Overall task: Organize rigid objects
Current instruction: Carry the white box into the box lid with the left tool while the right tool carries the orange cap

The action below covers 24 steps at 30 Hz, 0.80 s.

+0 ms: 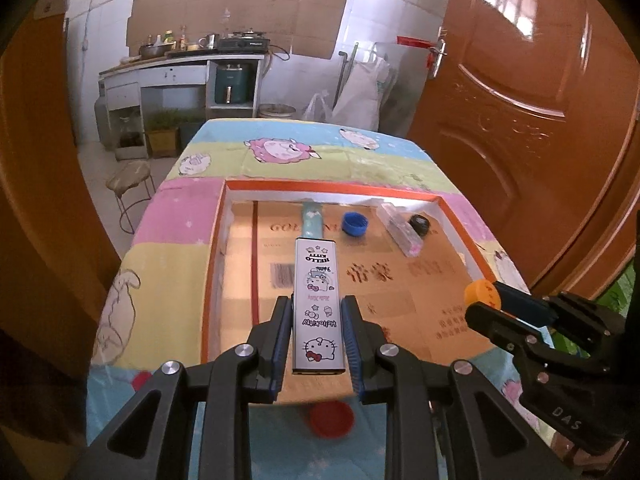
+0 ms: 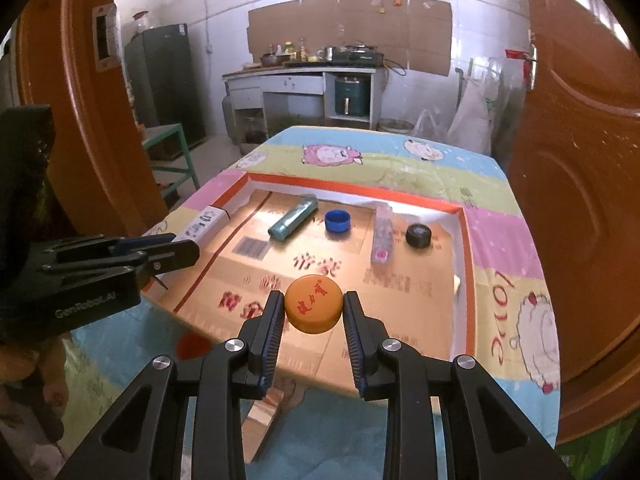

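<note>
My left gripper is shut on a white Hello Kitty box and holds it above the near part of the cardboard tray; it also shows in the right wrist view, with the box sticking out over the tray's left rim. My right gripper is shut on an orange bottle cap above the tray's near middle; it also shows in the left wrist view with the cap. In the tray lie a teal tube, a blue cap, a clear case and a black cap.
The orange-rimmed tray sits on a table with a cartoon sheep cloth. A red cap lies on the cloth before the tray, also in the right wrist view. A brown door stands at right, a stool at left.
</note>
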Motion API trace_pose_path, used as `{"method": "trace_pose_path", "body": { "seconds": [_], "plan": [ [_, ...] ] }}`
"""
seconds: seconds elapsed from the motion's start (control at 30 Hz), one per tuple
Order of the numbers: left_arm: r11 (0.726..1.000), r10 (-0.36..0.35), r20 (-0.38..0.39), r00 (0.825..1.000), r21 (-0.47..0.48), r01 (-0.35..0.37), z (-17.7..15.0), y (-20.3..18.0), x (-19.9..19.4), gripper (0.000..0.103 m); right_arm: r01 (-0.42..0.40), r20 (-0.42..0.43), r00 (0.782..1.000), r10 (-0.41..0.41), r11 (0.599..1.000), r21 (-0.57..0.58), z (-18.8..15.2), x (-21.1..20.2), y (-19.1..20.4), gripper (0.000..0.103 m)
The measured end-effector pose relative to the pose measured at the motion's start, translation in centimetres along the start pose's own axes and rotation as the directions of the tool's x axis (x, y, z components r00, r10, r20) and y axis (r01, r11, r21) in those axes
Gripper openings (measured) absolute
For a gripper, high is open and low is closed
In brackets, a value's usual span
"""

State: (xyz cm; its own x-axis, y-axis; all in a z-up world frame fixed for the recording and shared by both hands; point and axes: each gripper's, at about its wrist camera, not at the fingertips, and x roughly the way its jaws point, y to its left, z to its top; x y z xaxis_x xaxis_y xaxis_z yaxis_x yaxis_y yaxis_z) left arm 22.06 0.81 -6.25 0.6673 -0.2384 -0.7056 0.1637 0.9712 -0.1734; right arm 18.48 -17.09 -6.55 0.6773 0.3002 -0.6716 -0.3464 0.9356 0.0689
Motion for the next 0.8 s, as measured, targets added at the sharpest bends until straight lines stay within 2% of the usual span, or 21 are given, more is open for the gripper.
{"method": "trace_pose_path", "body": {
  "seconds": [0.43, 0.8],
  "plan": [
    [0.999, 0.038, -0.015, 0.999, -0.005, -0.038, 3.7, 1.4, 3.3, 0.026, 0.003, -0.017, 1.0, -0.004, 1.0, -0.023, 2.9, 3.9, -1.1, 0.031],
    [0.998, 0.056, -0.056, 0.997, -0.02, -0.058, 5.0, 2.2, 6.1, 0.026, -0.014, -0.057, 0.998, 0.012, 0.999, -0.03, 4.2, 7.2, -1.1, 0.031]
  ]
}}
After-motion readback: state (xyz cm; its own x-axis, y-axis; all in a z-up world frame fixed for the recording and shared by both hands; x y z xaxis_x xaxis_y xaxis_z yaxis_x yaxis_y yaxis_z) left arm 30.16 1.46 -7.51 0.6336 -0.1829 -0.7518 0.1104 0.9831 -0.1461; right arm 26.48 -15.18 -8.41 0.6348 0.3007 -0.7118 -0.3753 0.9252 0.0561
